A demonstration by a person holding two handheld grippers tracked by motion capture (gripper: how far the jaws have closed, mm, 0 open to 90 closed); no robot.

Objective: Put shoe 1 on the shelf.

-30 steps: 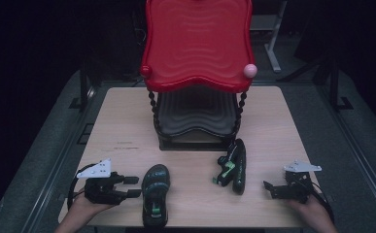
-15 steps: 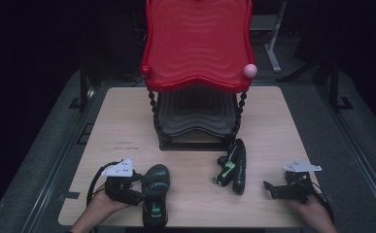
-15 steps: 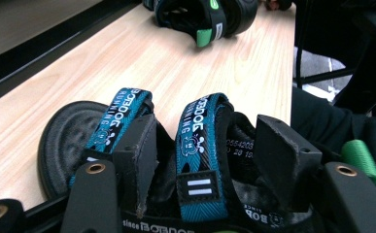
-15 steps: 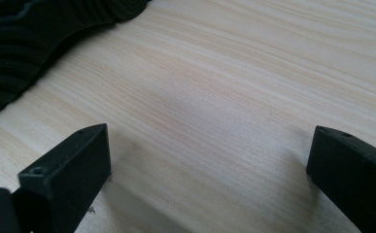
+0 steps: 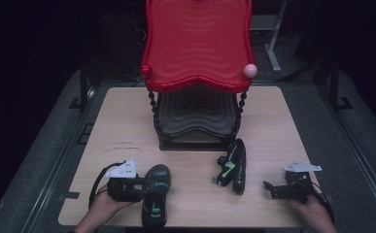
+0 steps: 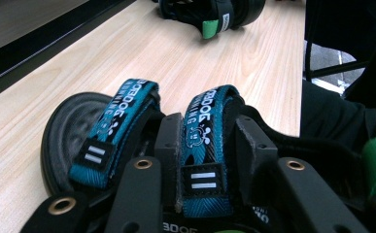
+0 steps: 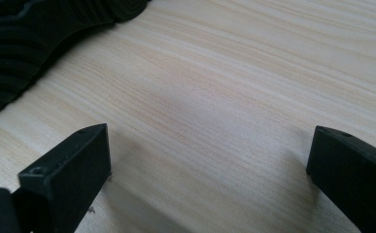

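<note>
A black sandal with teal straps (image 5: pixel 155 194) lies near the table's front edge, left of centre. My left gripper (image 5: pixel 139 187) is against its left side. In the left gripper view the jaws sit close on either side of one teal strap (image 6: pixel 206 141), shut on it. A second sandal (image 5: pixel 236 165) lies on its side to the right of centre, and shows far off in the left gripper view (image 6: pixel 210 12). Right of that sandal, my right gripper (image 5: pixel 269 188) rests on the table, open. Its jaws stand wide apart over bare wood (image 7: pixel 207 160).
A two-tier rack stands at the table's middle back, with a red wavy tray (image 5: pixel 197 43) on top and a black tray (image 5: pixel 195 114) below. A pink knob (image 5: pixel 250 71) sits on its right corner. The wooden table (image 5: pixel 282 126) is bare to the left and right of the rack.
My left gripper has moved right across the table to the near sandal and its jaws now sit around a teal strap. The right gripper and the other sandal have not moved.
</note>
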